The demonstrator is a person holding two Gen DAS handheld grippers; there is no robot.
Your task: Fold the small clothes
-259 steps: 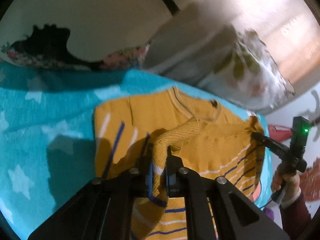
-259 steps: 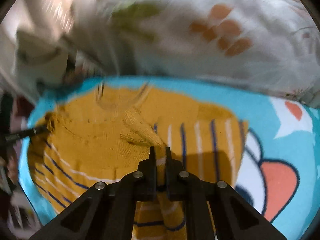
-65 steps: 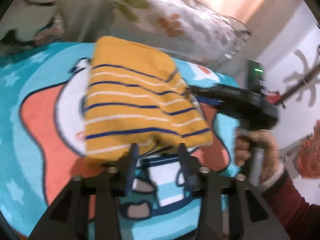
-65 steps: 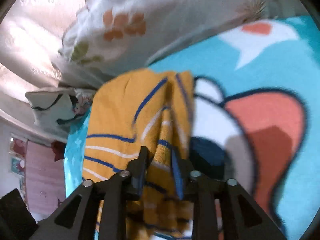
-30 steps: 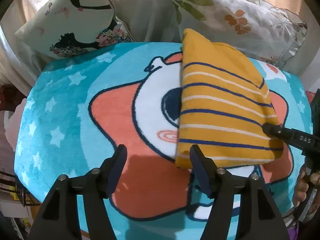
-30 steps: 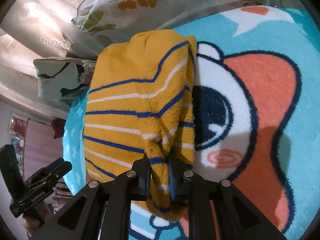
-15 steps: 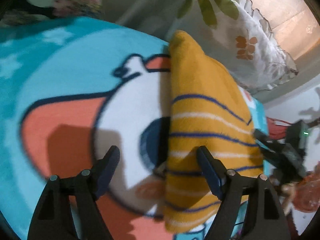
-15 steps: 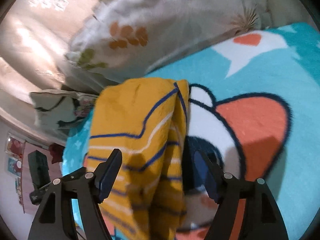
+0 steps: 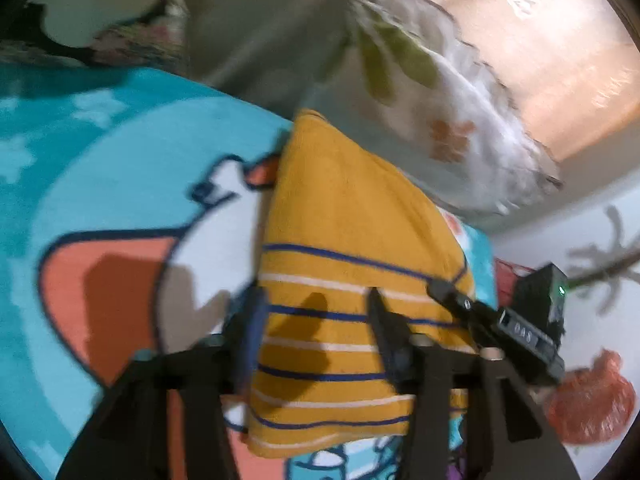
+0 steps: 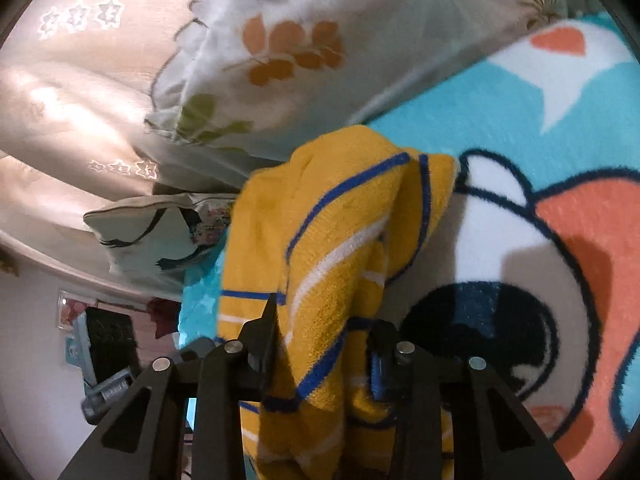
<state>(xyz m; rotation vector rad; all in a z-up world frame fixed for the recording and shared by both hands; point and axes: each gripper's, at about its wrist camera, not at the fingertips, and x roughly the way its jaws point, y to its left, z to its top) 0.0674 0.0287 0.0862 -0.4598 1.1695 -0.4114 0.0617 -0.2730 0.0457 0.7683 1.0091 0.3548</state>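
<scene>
Left claw (image 9: 314, 312) about half open and closing, fingers straddling the near edge of the folded mustard-yellow knitted sweater with blue and white stripes (image 9: 352, 280), pads apparently not pressing on it. Right claw (image 10: 324, 328) narrower and also closing, a raised fold of the same sweater (image 10: 332, 240) hanging between its fingers; contact with the pads hard to tell. Beneath both, a plush turquoise blanket with an orange, white and navy cartoon figure (image 9: 100, 200). Sweater lying on that blanket, long axis running away from the left claw toward a white leaf-printed pillow (image 9: 440, 92), stripes crosswise. Second pillow with a black silhouette print (image 10: 152, 232) further off. Beyond, pale curtain (image 10: 60, 80) and white wall.
</scene>
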